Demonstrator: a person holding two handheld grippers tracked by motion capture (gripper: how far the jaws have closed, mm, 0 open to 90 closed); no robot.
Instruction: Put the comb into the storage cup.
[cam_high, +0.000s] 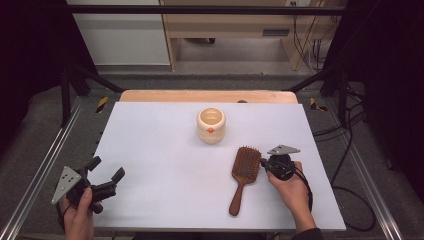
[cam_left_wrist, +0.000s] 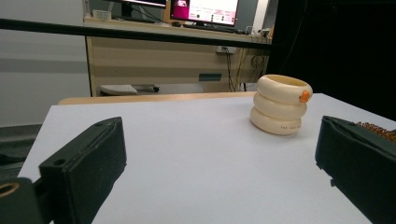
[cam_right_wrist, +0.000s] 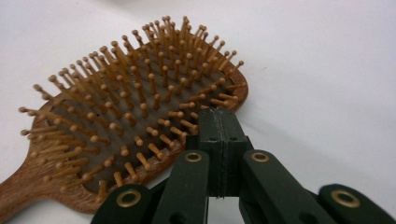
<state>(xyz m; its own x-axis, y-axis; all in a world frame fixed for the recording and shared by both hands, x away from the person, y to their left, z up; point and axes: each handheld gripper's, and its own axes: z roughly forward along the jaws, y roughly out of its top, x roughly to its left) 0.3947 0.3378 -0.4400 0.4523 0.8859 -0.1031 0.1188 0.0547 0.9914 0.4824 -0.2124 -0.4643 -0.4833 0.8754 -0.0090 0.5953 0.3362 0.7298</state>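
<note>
Your right gripper (cam_right_wrist: 219, 122) is sitting clenched on nothing, tips touching the hairbrush (cam_high: 244, 176) head's right edge. The brush is lying bristles-up, handle running back toward you. Your left gripper (cam_high: 106, 176) is idling released, well apart.

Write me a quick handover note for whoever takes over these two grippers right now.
Right gripper: jaws shut with nothing between them, tips at the edge of the wooden hairbrush head.
Left gripper: jaws open, empty, at the near left of the white table.
Hairbrush: flat, bristles up, handle toward the person.
Cream ringed cup: upright, mid-table, beyond the brush.
Done: nothing lifted.
Left: probably gripping the brush; the jaws must open first.
</note>
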